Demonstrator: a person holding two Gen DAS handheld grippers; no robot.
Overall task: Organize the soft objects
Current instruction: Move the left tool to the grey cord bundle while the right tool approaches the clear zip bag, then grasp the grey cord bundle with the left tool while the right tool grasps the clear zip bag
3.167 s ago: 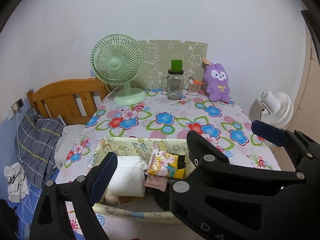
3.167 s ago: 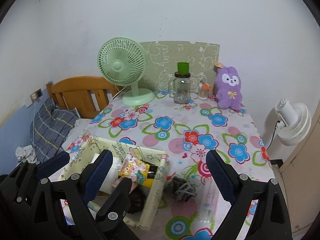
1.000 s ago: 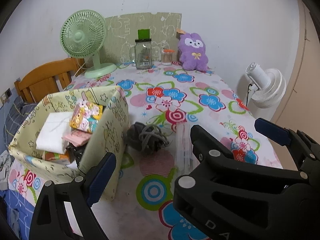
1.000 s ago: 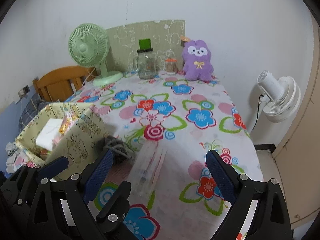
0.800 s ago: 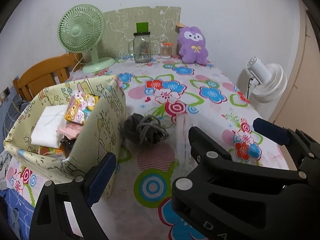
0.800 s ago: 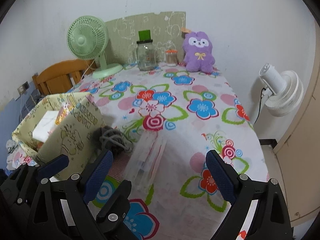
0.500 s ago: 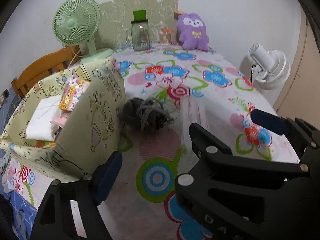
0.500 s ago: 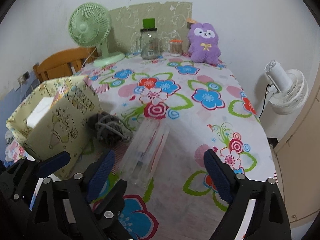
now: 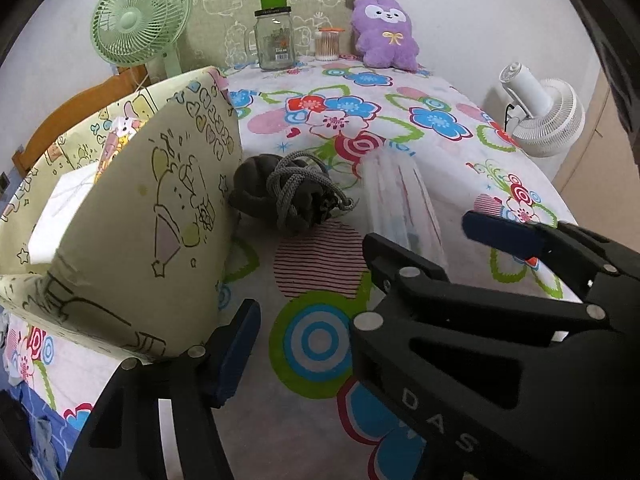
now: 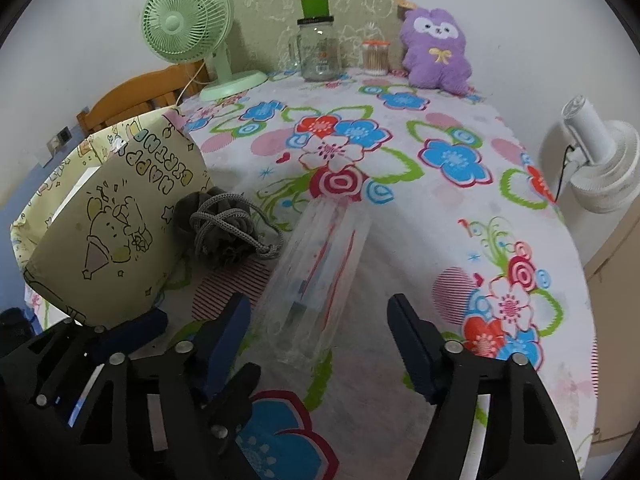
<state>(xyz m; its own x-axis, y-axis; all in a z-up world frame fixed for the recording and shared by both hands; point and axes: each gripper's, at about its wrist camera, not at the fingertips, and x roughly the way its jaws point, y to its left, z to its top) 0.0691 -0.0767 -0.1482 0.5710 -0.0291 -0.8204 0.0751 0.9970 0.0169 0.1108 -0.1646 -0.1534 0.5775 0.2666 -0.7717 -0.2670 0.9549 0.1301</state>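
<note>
We see the flowered bench [image 10: 460, 92], then the yellow fabric bin [image 9: 168, 216] at its near left; the left view alone shows the white pad [image 9: 68, 204] inside. The gray scrunchie bundle [image 10: 224, 228] touches the bin. Our left gripper [image 9: 360, 280] and right gripper [image 10: 320, 344] hover, jaws spread.

On the table [image 10: 400, 380], the fabric bin [image 10: 108, 240] sits at nine o'clock, the knotted cord bundle [image 10: 224, 232] touching its right side. The clear plastic pack [image 10: 320, 276] lies just right of the bundle. At twelve o'clock stand fan [image 10: 188, 20], jar [image 10: 318, 50] and plush toy [image 10: 436, 52].
</note>
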